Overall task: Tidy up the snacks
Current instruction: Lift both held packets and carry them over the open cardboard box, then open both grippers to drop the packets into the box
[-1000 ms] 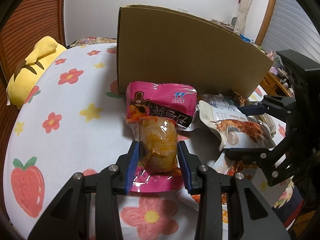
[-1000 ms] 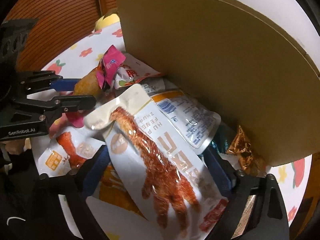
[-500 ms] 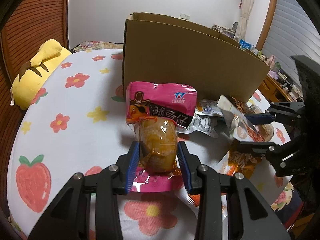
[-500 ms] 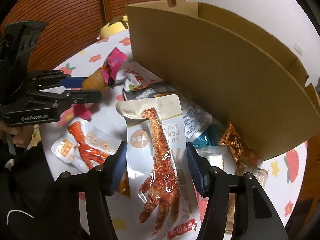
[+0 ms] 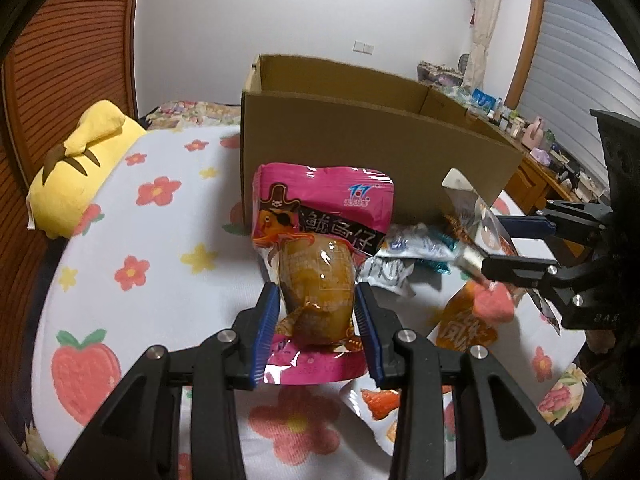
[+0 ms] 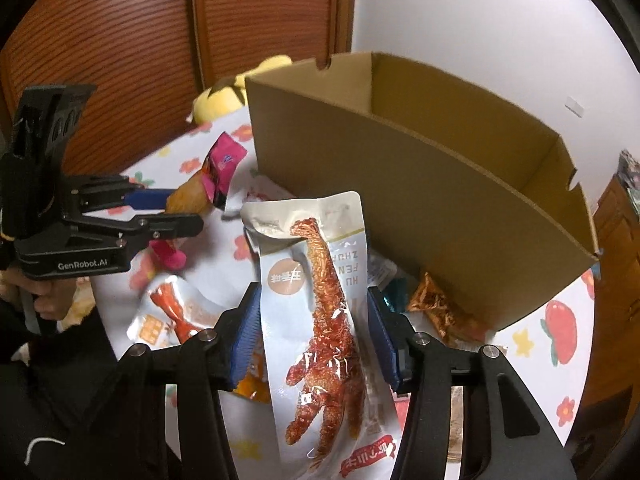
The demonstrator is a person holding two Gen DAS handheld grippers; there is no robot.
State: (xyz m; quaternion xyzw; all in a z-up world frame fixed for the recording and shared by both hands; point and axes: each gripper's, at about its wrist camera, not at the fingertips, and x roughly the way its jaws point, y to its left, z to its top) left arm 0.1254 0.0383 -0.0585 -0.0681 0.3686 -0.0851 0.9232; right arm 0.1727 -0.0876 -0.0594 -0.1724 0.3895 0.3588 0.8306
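Cardboard box [image 6: 440, 200] ahead, open top. Left gripper [image 5: 316, 320] clamps pink pack [image 5: 320, 240]; right gripper [image 6: 316, 324] clamps claw pack [image 6: 320, 300], upright, nearer box.

A white bedsheet [image 5: 132, 240] printed with flowers and strawberries carried an open cardboard box [image 5: 360, 148] straight ahead of the tools, a yellow plush pillow [image 5: 76, 168] far left of it, and loose snack packets [image 6: 168, 316] scattered between box and tools.

Both pkts lifted; box [image 6: 420, 184] interior now visible.
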